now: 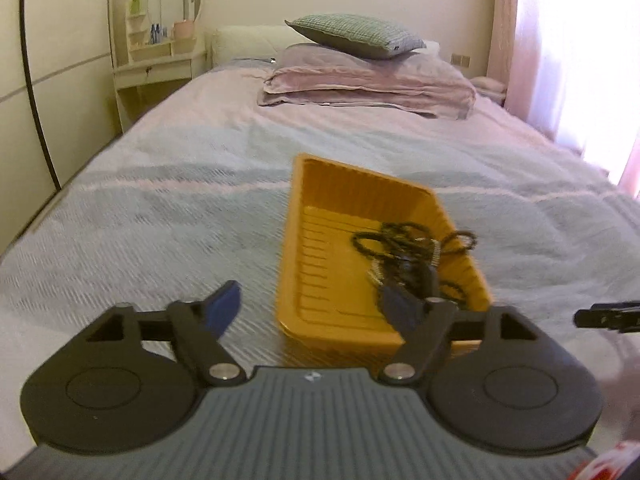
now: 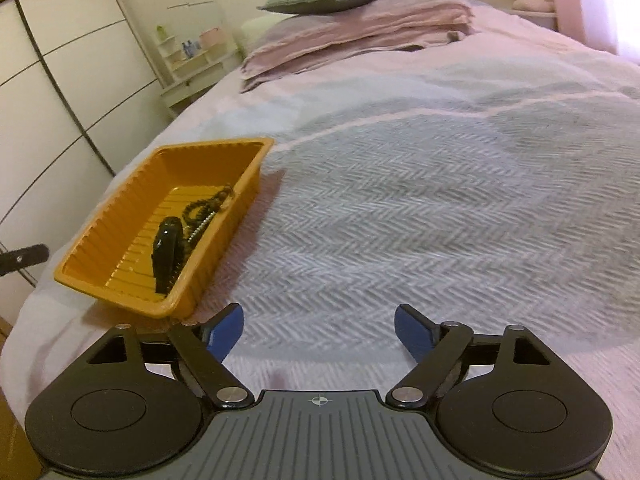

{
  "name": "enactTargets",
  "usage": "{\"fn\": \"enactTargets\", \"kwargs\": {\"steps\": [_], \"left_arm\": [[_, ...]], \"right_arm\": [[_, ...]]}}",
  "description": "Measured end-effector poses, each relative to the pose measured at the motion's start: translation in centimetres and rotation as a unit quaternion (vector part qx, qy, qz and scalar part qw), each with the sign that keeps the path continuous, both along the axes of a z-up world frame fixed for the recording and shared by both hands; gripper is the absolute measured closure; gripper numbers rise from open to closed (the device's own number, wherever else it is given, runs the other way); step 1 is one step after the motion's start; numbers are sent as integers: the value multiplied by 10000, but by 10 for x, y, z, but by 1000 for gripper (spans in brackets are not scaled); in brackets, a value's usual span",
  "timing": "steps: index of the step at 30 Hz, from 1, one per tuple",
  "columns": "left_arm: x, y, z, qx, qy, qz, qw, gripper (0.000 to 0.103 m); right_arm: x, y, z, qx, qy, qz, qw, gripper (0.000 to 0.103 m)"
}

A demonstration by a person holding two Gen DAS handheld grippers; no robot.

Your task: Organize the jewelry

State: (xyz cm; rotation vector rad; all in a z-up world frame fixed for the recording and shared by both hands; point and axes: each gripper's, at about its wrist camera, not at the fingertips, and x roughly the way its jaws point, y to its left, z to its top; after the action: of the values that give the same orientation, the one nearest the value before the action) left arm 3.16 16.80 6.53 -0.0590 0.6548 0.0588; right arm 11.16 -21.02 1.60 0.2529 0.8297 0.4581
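Note:
An orange plastic tray (image 1: 316, 280) lies on the bed. In it sit a black beaded necklace (image 1: 404, 236), a silver chain (image 2: 200, 229) and a dark glossy band (image 2: 166, 254). In the left wrist view my left gripper (image 1: 314, 312) is open at the tray's near end, its right finger (image 1: 400, 312) in front of the near right corner; nothing is gripped. In the right wrist view the tray (image 2: 120, 204) is to the left, and my right gripper (image 2: 318, 332) is open above the bedspread with nothing between its blue pads.
The grey herringbone bedspread (image 2: 420, 208) stretches right of the tray. Folded pink blankets (image 1: 368, 84) with a green pillow (image 1: 356, 36) sit at the bed's head. A vanity with a round mirror (image 1: 160, 52) and a wardrobe (image 2: 60, 80) stand on the left.

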Motion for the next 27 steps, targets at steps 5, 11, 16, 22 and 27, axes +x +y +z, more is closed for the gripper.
{"fn": "enactTargets", "kwargs": {"steps": [5, 11, 16, 22, 27], "left_arm": [[-19, -29, -13, -277, 133, -36, 9995, 0], [-32, -65, -24, -323, 233, -135, 9991, 0], [-33, -82, -33, -496, 515, -98, 9974, 0], [-44, -99, -35, -333, 601, 3, 9976, 0], [-52, -111, -37, -232, 788, 27, 9966, 0]], "right_arm": [[-18, -3, 10, -258, -55, -112, 9996, 19], [-39, -3, 24, -524, -110, -106, 9985, 18], [-57, -2, 30, -710, -128, -47, 9974, 18], [-73, -6, 33, -756, -60, -61, 9971, 18], [-82, -3, 33, -770, -35, -38, 9970, 18]]}}
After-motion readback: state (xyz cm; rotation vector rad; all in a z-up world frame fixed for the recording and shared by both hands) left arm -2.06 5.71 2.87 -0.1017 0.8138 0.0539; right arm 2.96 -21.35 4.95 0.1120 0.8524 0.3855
